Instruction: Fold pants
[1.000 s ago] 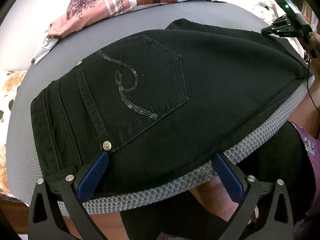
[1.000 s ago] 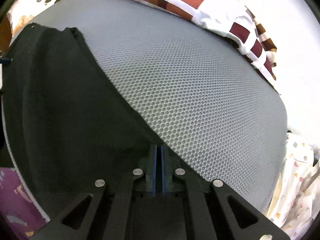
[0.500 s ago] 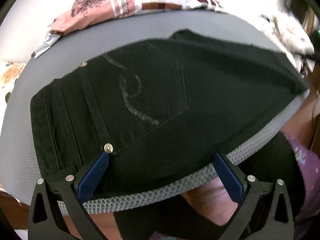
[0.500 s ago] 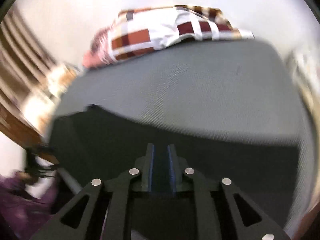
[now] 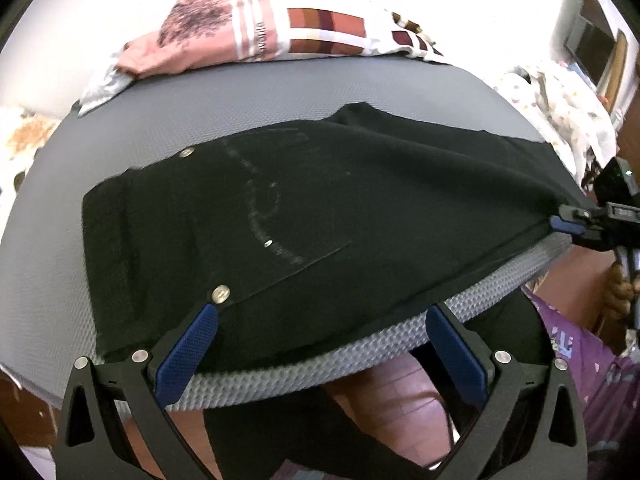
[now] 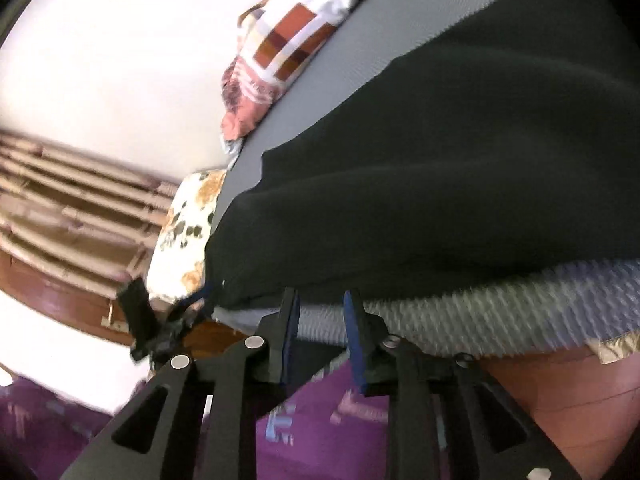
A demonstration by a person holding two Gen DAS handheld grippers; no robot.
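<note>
Black pants (image 5: 320, 232) lie folded on a grey mesh mat (image 5: 280, 92), back pocket with sequin swirl facing up. My left gripper (image 5: 320, 340) is open and empty at the pants' near edge, fingers on either side of it. My right gripper (image 6: 320, 316) is partly open and empty, just off the mat's near edge below the pants (image 6: 460, 160). In the left wrist view the right gripper (image 5: 568, 224) sits at the pants' right corner. The left gripper (image 6: 196, 304) shows in the right wrist view at the pants' far end.
A pile of patterned clothes (image 5: 272, 40) lies at the mat's far edge. A floral cushion (image 6: 184, 232) sits beyond the mat's end. The person's purple clothing (image 6: 300, 420) is close below the grippers. White printed fabric (image 5: 560, 108) lies at the right.
My right gripper was shut on the pants' edge; it swung around to the near side, opened and let go. The pants' right end now lies lower. The left gripper stayed put, open.
</note>
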